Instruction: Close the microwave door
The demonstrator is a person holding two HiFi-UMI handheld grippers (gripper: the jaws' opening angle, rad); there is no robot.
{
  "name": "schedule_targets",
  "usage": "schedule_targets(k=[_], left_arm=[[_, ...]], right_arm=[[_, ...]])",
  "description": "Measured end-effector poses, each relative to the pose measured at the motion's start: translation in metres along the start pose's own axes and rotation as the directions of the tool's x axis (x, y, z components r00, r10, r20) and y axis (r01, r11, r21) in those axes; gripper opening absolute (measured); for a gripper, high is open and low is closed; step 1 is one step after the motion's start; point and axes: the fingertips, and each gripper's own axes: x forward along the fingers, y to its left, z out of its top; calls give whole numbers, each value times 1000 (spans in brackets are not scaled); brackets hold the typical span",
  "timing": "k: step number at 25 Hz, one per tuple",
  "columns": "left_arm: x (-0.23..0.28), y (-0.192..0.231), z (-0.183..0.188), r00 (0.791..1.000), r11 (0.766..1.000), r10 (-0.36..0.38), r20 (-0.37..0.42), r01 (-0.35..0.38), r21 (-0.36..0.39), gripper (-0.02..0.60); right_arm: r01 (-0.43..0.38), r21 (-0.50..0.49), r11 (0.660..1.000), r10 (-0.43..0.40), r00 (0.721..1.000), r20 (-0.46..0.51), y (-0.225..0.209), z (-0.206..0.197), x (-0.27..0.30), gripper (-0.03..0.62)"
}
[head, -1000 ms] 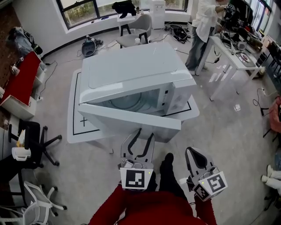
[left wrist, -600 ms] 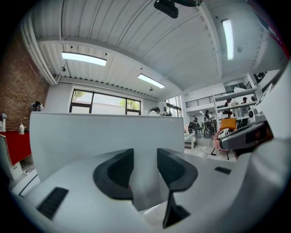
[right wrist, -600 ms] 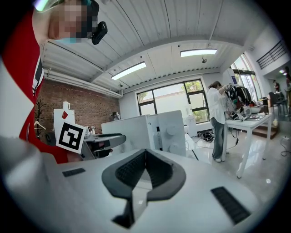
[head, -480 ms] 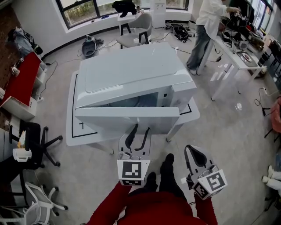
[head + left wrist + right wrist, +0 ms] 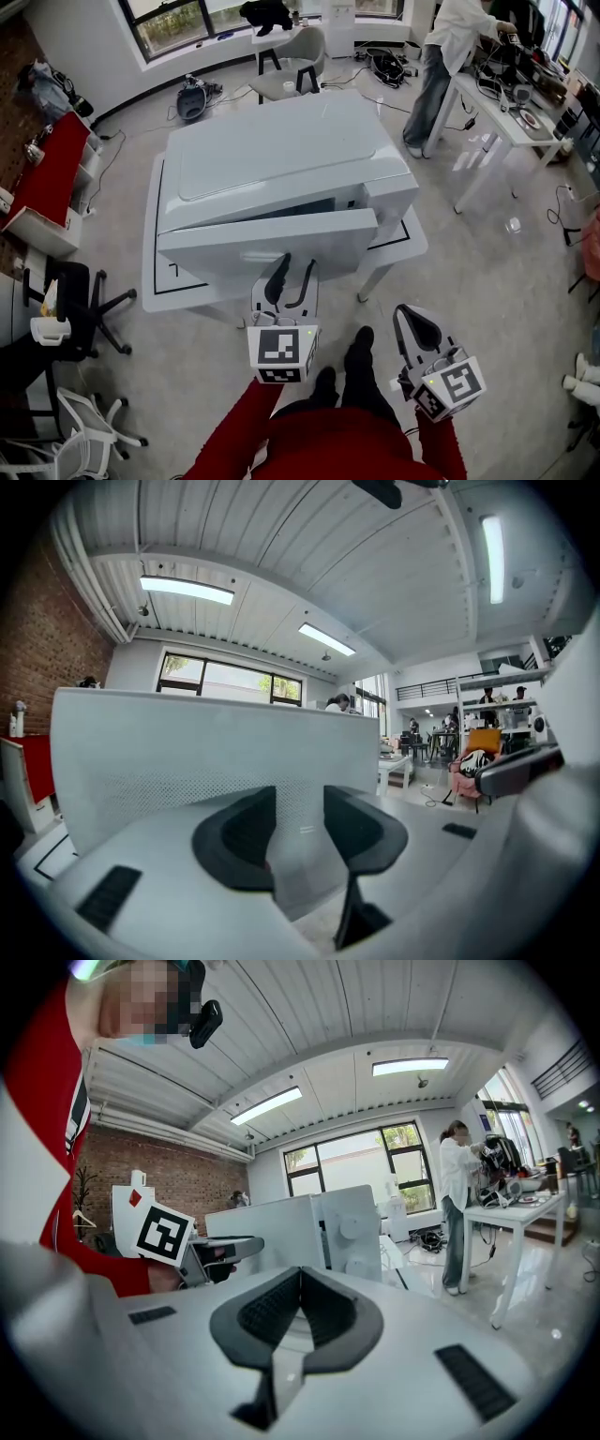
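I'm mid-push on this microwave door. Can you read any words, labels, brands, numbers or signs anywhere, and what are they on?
No words, brands or numbers are readable in any view.
Left gripper cube: a black-and-white square marker, no letters.
Right gripper cube: the same kind of marker, no letters.
Microwave control panel: two knobs; any print is too small to read.
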Motion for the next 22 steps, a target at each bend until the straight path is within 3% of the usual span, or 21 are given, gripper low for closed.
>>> schedule_targets(k=[13,19,22], left_arm=[[14,10,5,997,997,77,-1,-77,-17,155],[14,12,7,996,992,86,-25,-88,-91,153],[14,12,8,996,992,85,-31,-87,-90,153]], right_arm=[[0,17,1000,0,1000,-2,-14,2,1,12],[-14,15,1000,14,1000,-3,-14,5,8,12],[-18,14,1000,18,1000,-2,-15,6,10,12]])
